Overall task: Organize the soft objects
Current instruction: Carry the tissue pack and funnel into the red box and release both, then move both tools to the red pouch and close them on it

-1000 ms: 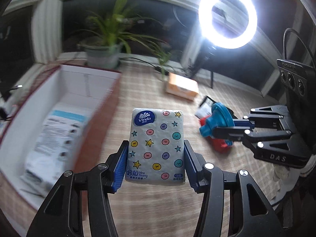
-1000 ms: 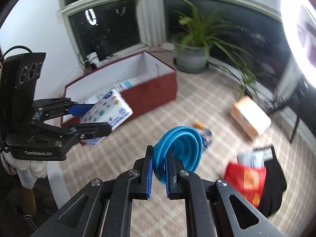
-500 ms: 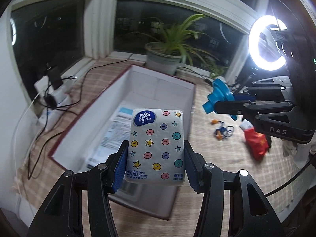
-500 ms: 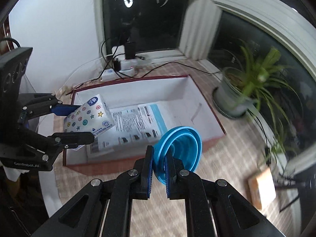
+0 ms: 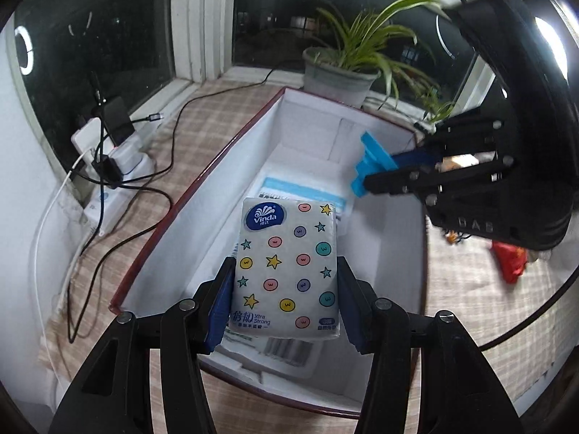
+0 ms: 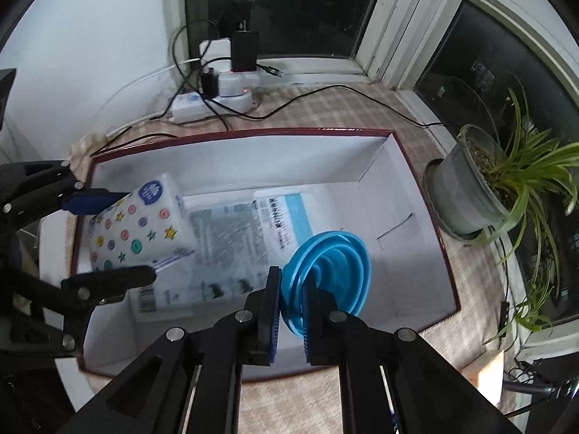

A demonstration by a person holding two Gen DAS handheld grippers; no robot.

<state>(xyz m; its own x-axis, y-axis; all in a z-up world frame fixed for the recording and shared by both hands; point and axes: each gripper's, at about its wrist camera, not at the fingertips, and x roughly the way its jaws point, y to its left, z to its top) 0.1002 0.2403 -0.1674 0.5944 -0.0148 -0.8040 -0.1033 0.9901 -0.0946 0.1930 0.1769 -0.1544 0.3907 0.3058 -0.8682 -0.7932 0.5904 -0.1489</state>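
My left gripper (image 5: 284, 302) is shut on a Vinda tissue pack (image 5: 287, 271) printed with coloured dots and stars, held above the near end of a white-lined, dark-red box (image 5: 202, 177). It also shows in the right wrist view (image 6: 137, 228). My right gripper (image 6: 291, 311) is shut on the rim of a blue collapsible funnel (image 6: 333, 275), held over the box (image 6: 423, 195). The funnel shows in the left wrist view (image 5: 372, 166). A flat white plastic package (image 6: 231, 246) lies on the box floor.
A power strip with chargers and cables (image 6: 224, 83) lies beyond the box. A potted spider plant (image 6: 481, 195) stands at the box's right end. A red packet (image 5: 510, 260) lies on the checked cloth to the right. An orange box (image 6: 488, 376) is at the lower right.
Both grippers have swung from the table's right side over to the box. The tissue pack and the funnel now hang above its inside. Both grips are unchanged.
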